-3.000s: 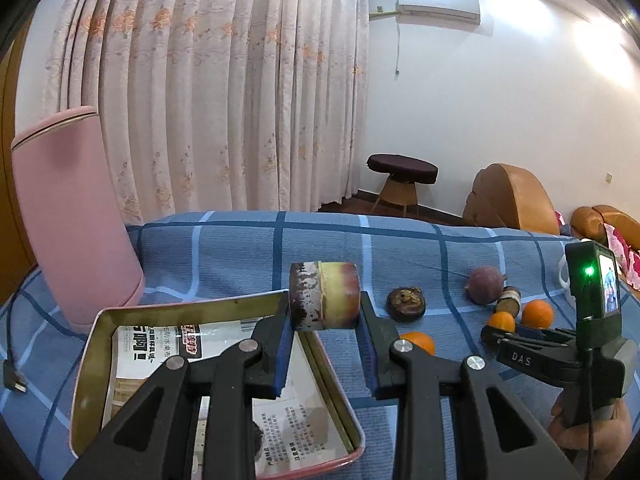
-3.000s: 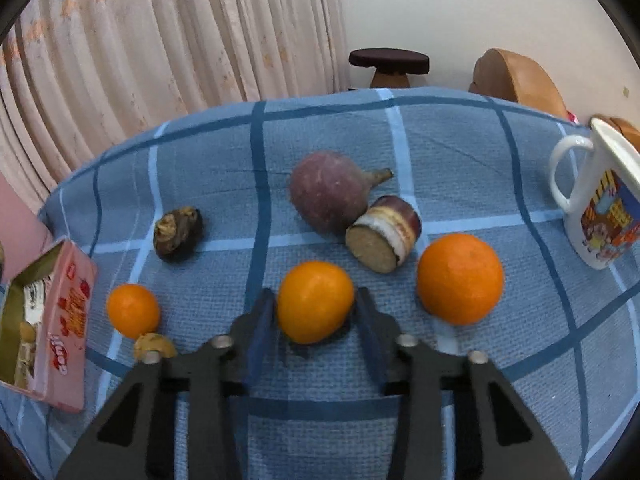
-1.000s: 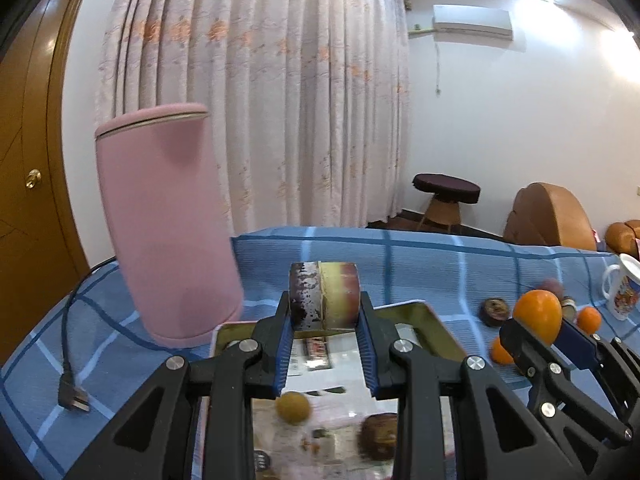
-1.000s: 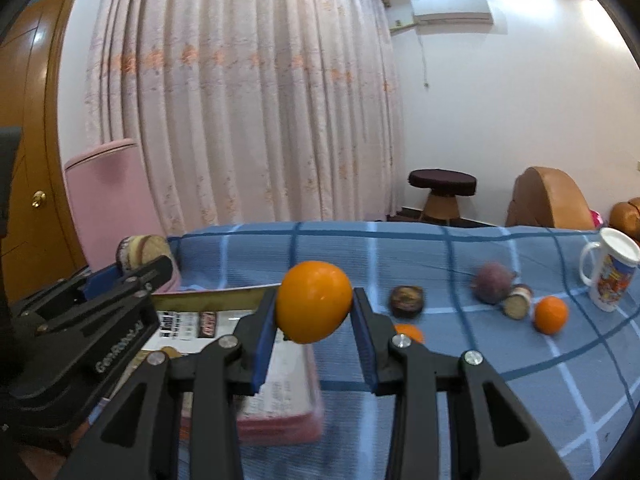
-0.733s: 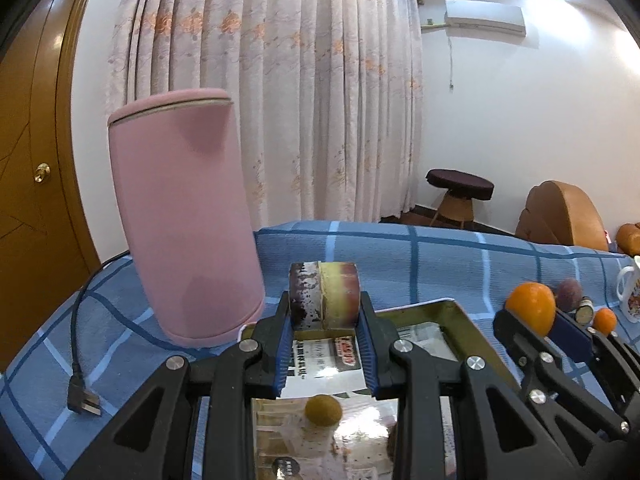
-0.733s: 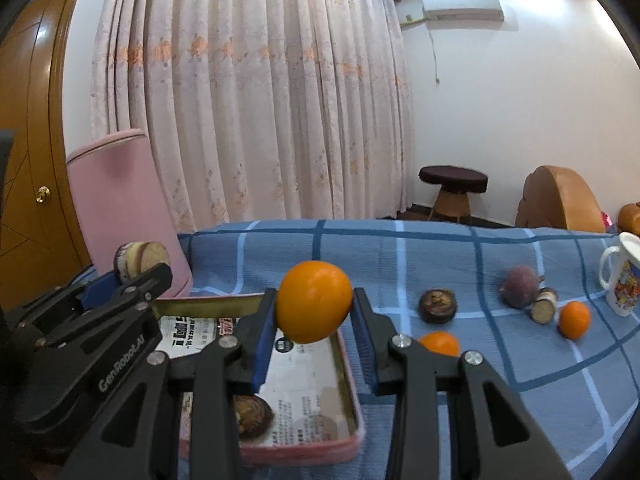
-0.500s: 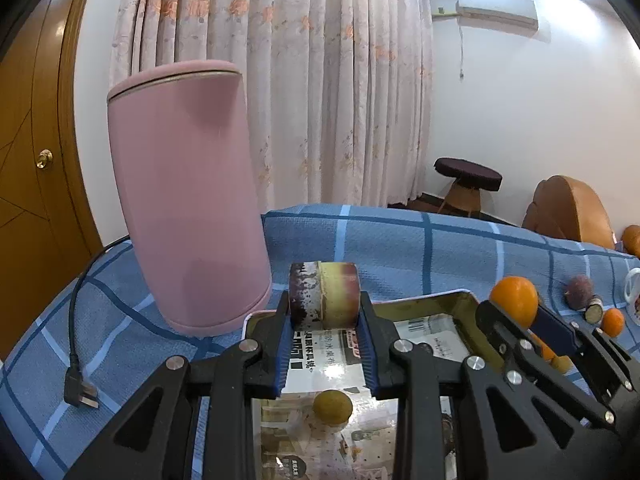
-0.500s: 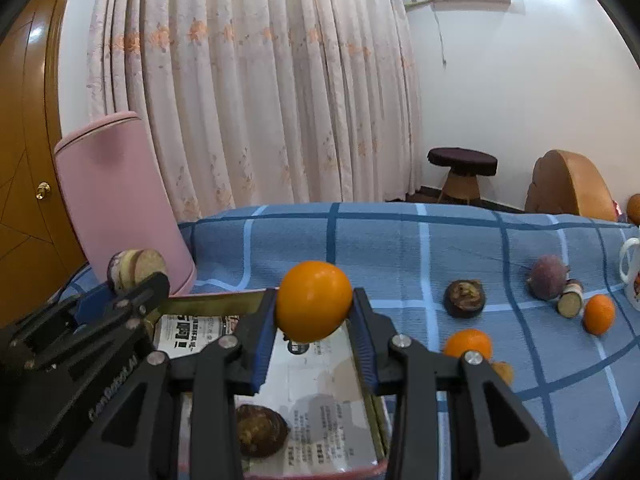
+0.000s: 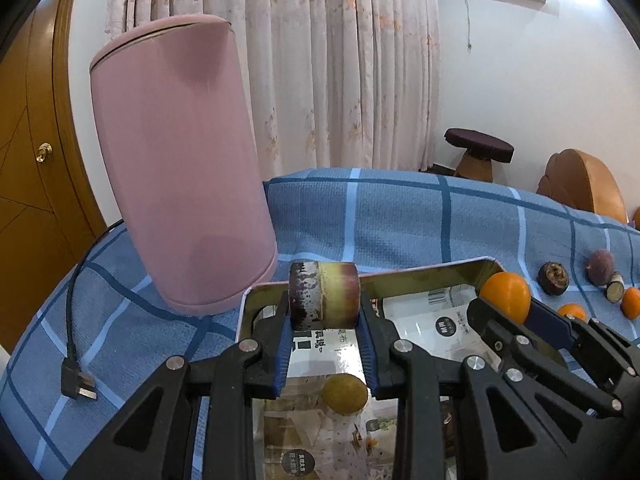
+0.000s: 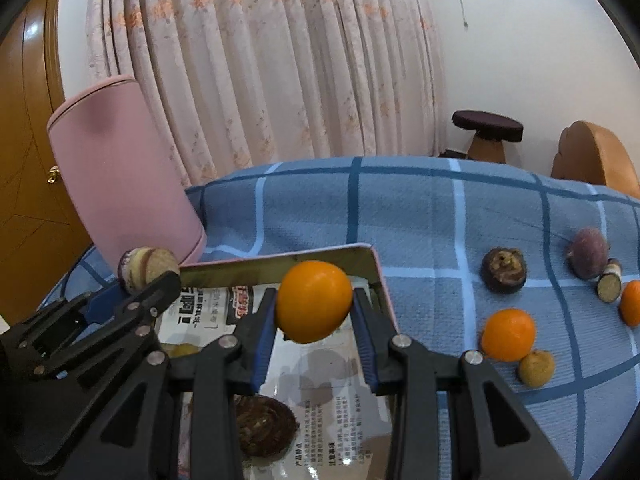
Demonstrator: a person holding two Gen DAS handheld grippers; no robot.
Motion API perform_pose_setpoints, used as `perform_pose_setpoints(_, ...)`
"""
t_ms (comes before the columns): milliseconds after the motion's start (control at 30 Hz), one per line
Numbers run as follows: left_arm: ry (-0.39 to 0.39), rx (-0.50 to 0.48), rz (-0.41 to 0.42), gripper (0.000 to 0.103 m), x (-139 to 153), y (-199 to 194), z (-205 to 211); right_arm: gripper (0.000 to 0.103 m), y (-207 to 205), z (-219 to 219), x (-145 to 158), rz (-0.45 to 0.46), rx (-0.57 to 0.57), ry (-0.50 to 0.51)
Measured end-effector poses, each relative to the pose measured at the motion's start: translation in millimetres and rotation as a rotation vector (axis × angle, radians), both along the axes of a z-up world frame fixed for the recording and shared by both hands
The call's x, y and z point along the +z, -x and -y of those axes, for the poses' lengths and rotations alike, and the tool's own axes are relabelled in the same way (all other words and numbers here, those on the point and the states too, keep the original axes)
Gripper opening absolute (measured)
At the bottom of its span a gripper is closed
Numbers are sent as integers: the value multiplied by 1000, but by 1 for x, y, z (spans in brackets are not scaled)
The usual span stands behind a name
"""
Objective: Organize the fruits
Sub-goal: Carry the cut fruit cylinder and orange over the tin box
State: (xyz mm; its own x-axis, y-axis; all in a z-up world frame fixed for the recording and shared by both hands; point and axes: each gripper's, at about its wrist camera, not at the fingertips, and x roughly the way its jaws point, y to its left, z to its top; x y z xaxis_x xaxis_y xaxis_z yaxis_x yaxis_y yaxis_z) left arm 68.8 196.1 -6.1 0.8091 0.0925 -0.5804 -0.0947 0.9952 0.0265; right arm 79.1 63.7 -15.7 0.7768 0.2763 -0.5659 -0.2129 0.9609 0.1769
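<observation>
My left gripper (image 9: pixel 324 320) is shut on a short cut sugarcane piece (image 9: pixel 325 299) and holds it above the far left part of the metal tray (image 9: pixel 440 276). My right gripper (image 10: pixel 314 320) is shut on an orange (image 10: pixel 314 301) and holds it above the tray (image 10: pixel 280 266), to the right of the left gripper (image 10: pixel 148 280). In the tray lie a small yellow-brown fruit (image 9: pixel 345 394) and a dark brown fruit (image 10: pixel 264 424). The right gripper also shows in the left wrist view (image 9: pixel 504 300).
A tall pink cylinder (image 9: pixel 180 160) stands just behind the tray's left corner. A black plug and cable (image 9: pixel 76 380) lie at the left. On the blue checked cloth to the right lie several loose fruits: an orange (image 10: pixel 508 334), a dark mangosteen (image 10: pixel 503 270), a purple fruit (image 10: pixel 590 252).
Both grippers have moved left with their fruit, from over the cloth to above the tray. The pink cylinder has come closer. Both grips are unchanged.
</observation>
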Motion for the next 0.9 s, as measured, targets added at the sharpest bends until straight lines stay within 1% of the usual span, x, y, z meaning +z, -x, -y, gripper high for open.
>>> perform_pose_setpoints(100, -1, -3, -15, 31, -4, -2, 2, 40, -3, 1, -2, -20, 20, -22)
perform_pose_setpoints(267, -6, -6, -22, 31, -6, -3, 2, 40, -3, 3, -3, -29, 24, -39)
perform_pose_setpoints(567, -1, 6, -37, 31, -8, -6, -1, 42, 2, 4, 0, -3, 38, -54)
perform_pose_setpoints(600, -3, 9, -38, 31, -9, -6, -1, 44, 3, 5, 0, 1, 32, -57)
perform_pose_setpoints(633, -2, 16, -40, 31, -10, -6, -2, 51, 5, 8, 1, 7, 23, -63)
perform_pose_setpoints(667, -1, 24, -39, 31, -10, -6, -3, 60, 7, 12, 1, 15, 11, -73)
perform_pose_setpoints(700, 1, 35, -36, 31, -9, -6, -4, 63, 10, 17, 2, 28, 1, -88)
perform_pose_setpoints(733, 2, 38, -36, 31, -9, -6, -5, 77, 12, 20, 4, 40, 1, -112)
perform_pose_setpoints(767, 3, 37, -37, 31, -9, -5, -4, 88, 15, 22, 6, 53, -13, -117)
perform_pose_setpoints(833, 1, 26, -37, 33, -9, -5, -2, 92, 22, 28, 12, 102, -45, -120)
perform_pose_setpoints(900, -13, 15, -22, 40, -7, -3, 2, 93, 27, 31, 17, 137, -57, -124)
